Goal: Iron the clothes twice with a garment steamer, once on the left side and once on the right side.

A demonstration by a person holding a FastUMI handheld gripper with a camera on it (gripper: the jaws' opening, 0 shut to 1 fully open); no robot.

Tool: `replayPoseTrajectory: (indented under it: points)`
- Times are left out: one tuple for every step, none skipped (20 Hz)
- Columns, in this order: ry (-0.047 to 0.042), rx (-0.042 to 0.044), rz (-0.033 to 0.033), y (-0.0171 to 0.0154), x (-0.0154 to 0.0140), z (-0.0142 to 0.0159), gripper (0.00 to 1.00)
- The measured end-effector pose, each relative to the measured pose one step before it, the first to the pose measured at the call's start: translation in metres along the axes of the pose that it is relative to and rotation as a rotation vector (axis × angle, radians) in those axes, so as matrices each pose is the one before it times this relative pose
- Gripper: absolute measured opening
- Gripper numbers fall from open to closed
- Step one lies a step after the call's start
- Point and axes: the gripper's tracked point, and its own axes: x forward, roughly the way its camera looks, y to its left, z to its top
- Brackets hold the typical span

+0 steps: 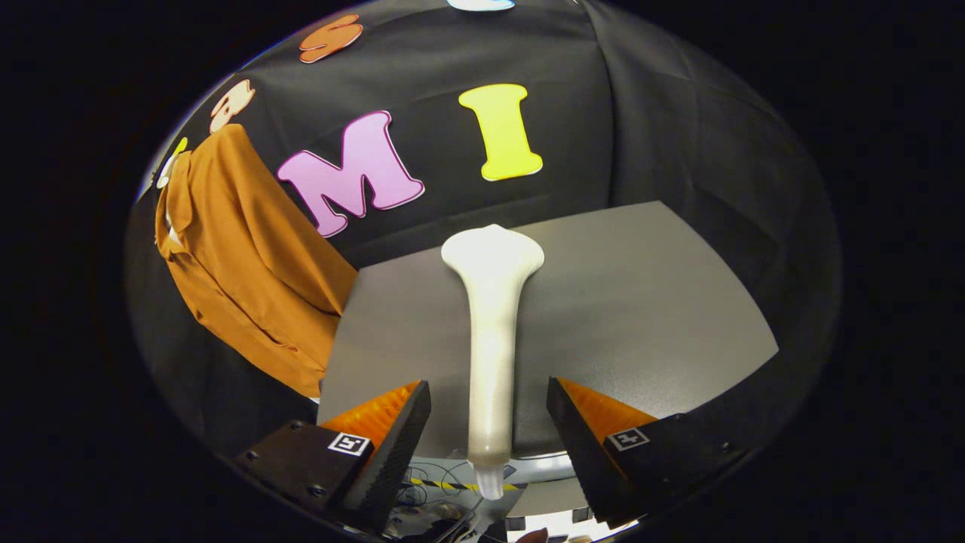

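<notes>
A white garment steamer (493,332) lies on the grey table (641,302), its wide head pointing away and its slim handle running back between my fingers. My gripper (488,411) is open, one finger on each side of the handle with a gap to each. An orange-brown shirt (241,264) hangs against the booth wall, beyond the fingers and off the table's left side.
The table's front edge lies just under my fingers, with cables and a striped tape on the floor (445,490) below it. The black cloth wall stands close behind the table and the shirt.
</notes>
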Motion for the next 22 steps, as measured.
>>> replayPoseTrajectory:
  points:
    - [0.03085, 0.00748, 0.00750, 0.00088, 0.01089, -0.00464, 0.98]
    - [0.02445, 0.00710, 0.00450, 0.00140, 0.00926, -0.00243, 0.95]
    - [0.02377, 0.01001, -0.00425, 0.00087, 0.00470, -0.00243, 0.90]
    - [-0.00805, -0.00550, 0.00280, 0.00294, 0.00089, 0.00274, 0.80]
    - [0.01780, -0.01229, -0.03590, -0.00784, 0.00328, -0.00348, 0.74]
    - [-0.01354, -0.00966, -0.01913, -0.00287, 0.00274, 0.00065, 0.64]
    - [-0.00129, 0.00177, -0.00557, -0.00098, -0.00138, 0.00277, 0.53]
    - [-0.01155, 0.00050, 0.00432, 0.00092, 0.00317, 0.00042, 0.43]
    - [-0.00948, 0.01001, 0.00455, 0.00319, -0.00721, -0.00110, 0.32]
    - [-0.01780, 0.02565, 0.00602, -0.00134, -0.00179, 0.00412, 0.26]
    - [-0.02230, 0.01015, 0.00591, -0.00197, -0.00269, 0.00255, 0.26]
    - [-0.02125, 0.00347, 0.00321, -0.00141, -0.00587, 0.00150, 0.26]
    - [-0.02546, -0.00128, -0.00489, -0.00266, -0.00760, 0.00336, 0.26]
    - [-0.03257, -0.00744, -0.00355, -0.00158, -0.01022, 0.00605, 0.26]
    - [-0.03852, -0.00265, -0.00455, -0.00164, -0.01119, 0.00774, 0.26]
    - [-0.04139, 0.00005, -0.00518, -0.00030, -0.01201, 0.00969, 0.26]
    - [-0.03156, -0.01098, -0.00326, 0.00135, -0.01330, 0.00619, 0.26]
    - [-0.03676, -0.01303, -0.00312, 0.00242, -0.01462, 0.00580, 0.26]
    - [-0.03854, -0.00837, -0.00385, 0.00372, -0.01446, 0.00716, 0.26]
    - [-0.03505, -0.00998, -0.00298, 0.00628, -0.01406, 0.00542, 0.26]
    - [-0.03397, -0.00558, -0.00153, 0.00871, -0.01479, 0.00458, 0.26]
    - [-0.03481, 0.00012, -0.00168, 0.00954, -0.01274, 0.00353, 0.26]
